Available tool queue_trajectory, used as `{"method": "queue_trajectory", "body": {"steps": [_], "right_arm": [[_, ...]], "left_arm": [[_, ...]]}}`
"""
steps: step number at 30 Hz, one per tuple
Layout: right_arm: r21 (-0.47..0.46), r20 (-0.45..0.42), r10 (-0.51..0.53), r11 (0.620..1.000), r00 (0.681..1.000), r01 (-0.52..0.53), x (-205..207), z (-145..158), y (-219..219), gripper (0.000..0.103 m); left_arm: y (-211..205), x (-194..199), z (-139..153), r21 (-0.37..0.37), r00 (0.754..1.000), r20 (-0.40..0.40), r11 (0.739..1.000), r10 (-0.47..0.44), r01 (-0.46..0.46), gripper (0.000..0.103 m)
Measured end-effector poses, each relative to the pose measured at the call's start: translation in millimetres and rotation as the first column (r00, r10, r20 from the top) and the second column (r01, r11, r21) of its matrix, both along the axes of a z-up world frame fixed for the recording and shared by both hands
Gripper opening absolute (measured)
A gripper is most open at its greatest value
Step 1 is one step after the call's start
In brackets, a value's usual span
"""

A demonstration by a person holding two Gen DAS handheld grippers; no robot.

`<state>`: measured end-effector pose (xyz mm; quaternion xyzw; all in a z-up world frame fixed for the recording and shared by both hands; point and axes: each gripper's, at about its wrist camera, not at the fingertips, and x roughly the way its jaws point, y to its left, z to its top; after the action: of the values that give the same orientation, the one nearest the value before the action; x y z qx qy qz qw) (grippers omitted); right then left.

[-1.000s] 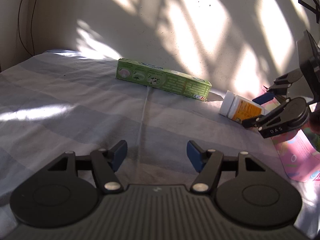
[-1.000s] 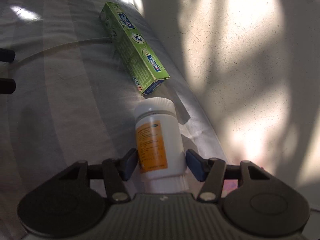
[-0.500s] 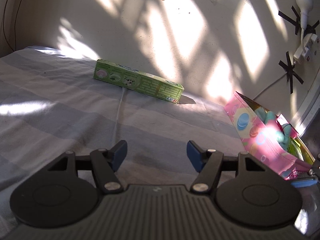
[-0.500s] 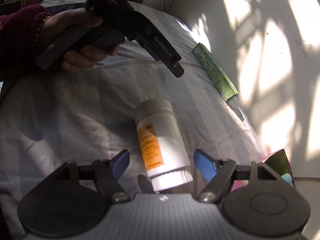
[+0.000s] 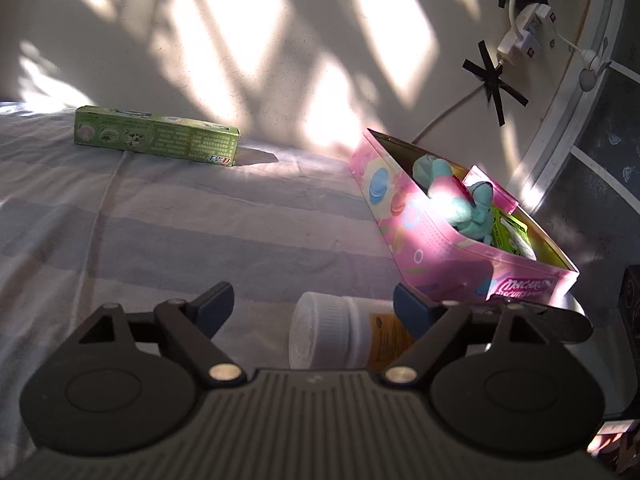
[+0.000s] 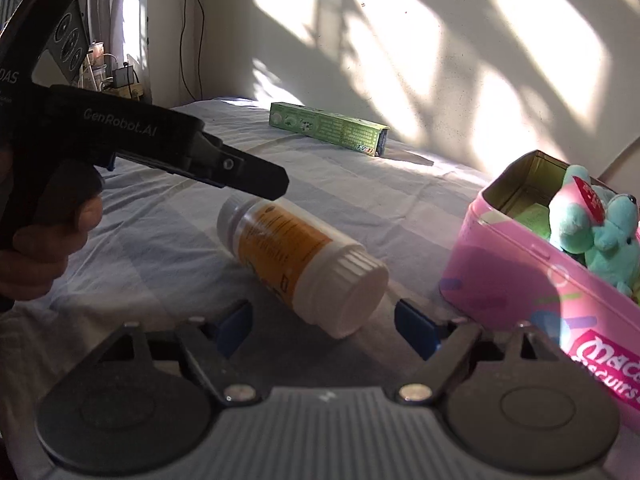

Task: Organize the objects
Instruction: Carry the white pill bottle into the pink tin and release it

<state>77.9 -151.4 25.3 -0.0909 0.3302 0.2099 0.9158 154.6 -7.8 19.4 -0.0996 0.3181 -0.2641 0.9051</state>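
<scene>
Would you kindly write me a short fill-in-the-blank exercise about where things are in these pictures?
1. The bottle lies on its ____ on the bed.
2. The plush toy sits inside the ____ tin.
3. The green box lies near the ____.
4. Both the left gripper and the right gripper are ____.

Missing words: side; pink; wall; open

White bottle (image 6: 296,256), orange label, on its side, cap toward right gripper's (image 6: 323,326) spread jaws. Pink tin (image 6: 520,276) right of jaws, open. Green carton (image 6: 328,128) flat, far ahead.
</scene>
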Motion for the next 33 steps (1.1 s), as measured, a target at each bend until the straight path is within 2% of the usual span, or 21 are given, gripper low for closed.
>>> {"method": "queue_trajectory", "body": {"steps": [2,3,4,6,8,11,13,18,22,29,30,32,33], "right_arm": [[0.04,-0.009,0.009,0.999,1.0,-0.009,14,-4,1,0.08],[0.055,-0.016,0.025,0.998,1.0,-0.024,21,-5,5,0.079],[0.054,-0.009,0.033,0.998,0.999,-0.033,22,-5,8,0.068],[0.049,0.003,0.06,0.997,0.998,-0.06,20,-5,16,0.059],[0.044,0.014,0.068,0.997,0.998,-0.068,18,-5,20,0.056],[0.047,0.015,0.064,0.997,0.998,-0.064,17,-6,20,0.058],[0.055,0.003,0.051,0.997,0.999,-0.051,16,-6,19,0.068],[0.06,-0.007,0.059,0.996,0.998,-0.058,5,-7,13,0.073],[0.042,-0.008,0.055,0.998,0.998,-0.054,-3,-7,14,0.081],[0.04,-0.004,0.04,0.998,0.999,-0.04,-15,-6,15,0.081],[0.04,-0.003,0.042,0.998,0.999,-0.042,-17,-6,15,0.08],[0.041,0.017,0.054,0.998,0.998,-0.055,-24,-5,16,0.068],[0.038,0.033,0.076,0.996,0.997,-0.077,-29,-5,18,0.05]], "left_arm": [[-3,16,-12,-0.064,0.998,-0.053,0.998,-0.02,0.017,0.086],[-4,22,-16,-0.098,0.995,-0.09,0.995,-0.032,0.023,0.079],[-6,22,-16,-0.103,0.996,-0.085,0.994,-0.036,0.027,0.072],[-14,18,-14,-0.092,0.991,-0.089,0.992,-0.096,0.088,0.065],[-23,7,-12,-0.056,0.989,-0.057,0.989,-0.138,0.134,0.065],[-28,-3,-10,-0.021,0.989,-0.02,0.99,-0.143,0.143,0.065],[-26,-2,-10,-0.029,0.99,-0.032,0.99,-0.136,0.135,0.065],[-12,1,-9,-0.049,0.994,-0.051,0.995,-0.095,0.092,0.065],[-6,5,-12,-0.083,0.991,-0.082,0.992,-0.103,0.096,0.067],[-11,-2,-14,-0.079,0.988,-0.093,0.99,-0.126,0.119,0.07],[-11,-4,-14,-0.08,0.988,-0.093,0.99,-0.127,0.119,0.07],[-9,-10,-14,-0.103,0.987,-0.099,0.988,-0.124,0.114,0.068],[-9,-12,-14,-0.116,0.986,-0.106,0.987,-0.126,0.114,0.065]]}}
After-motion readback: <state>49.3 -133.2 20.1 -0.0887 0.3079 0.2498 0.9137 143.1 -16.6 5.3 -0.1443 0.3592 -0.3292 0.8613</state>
